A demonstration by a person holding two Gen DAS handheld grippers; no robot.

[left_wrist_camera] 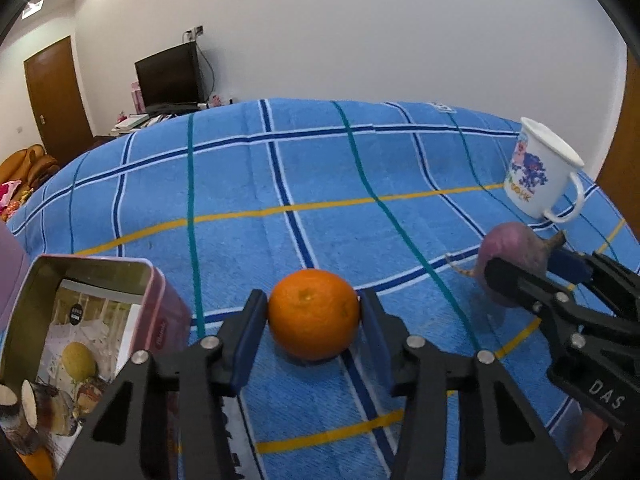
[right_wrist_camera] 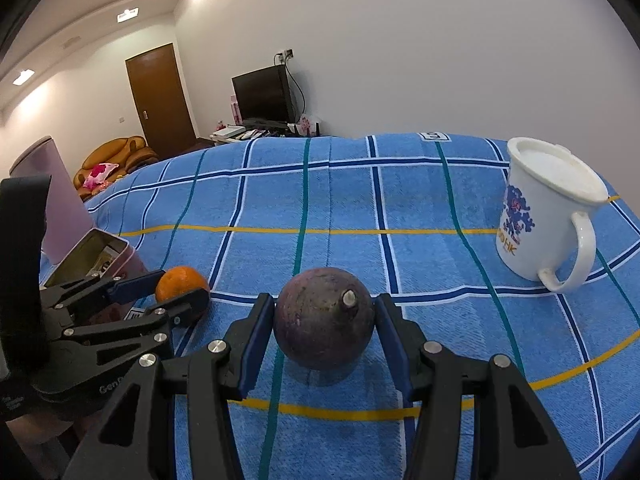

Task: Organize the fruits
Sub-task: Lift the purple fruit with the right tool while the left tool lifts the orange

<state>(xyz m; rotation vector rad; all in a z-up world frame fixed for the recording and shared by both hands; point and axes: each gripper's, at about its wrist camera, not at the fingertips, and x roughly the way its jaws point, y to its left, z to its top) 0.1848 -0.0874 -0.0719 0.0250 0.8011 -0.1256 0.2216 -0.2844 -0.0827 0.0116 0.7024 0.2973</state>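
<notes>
Each gripper has a fruit directly between its fingers, so the coming move turns on closing and lifting rather than on any further reach. The left gripper (left_wrist_camera: 314, 312) brackets the orange (left_wrist_camera: 313, 314), which rests on the blue plaid cloth (left_wrist_camera: 320, 200) covering the surface; its blue pads sit right at the orange's two sides, and whether they already press it or merely touch cannot be told. The right gripper (right_wrist_camera: 324, 324) straddles the dark purple fruit (right_wrist_camera: 324, 318), whose stubby stem points toward the camera and slightly up; narrow slivers of gap show at both pads, so the jaws look spread around it, not pinching. The two fruits lie near each other, the orange to the left of the purple one, and the grippers come in side by side without crossing. The likely destination, an open pink tin (left_wrist_camera: 86, 320) with other items inside, stands just to the left of the left gripper, so the orange has the shorter trip. A white mug (right_wrist_camera: 548, 216) stands upright well off to the right, out of both paths.
</notes>
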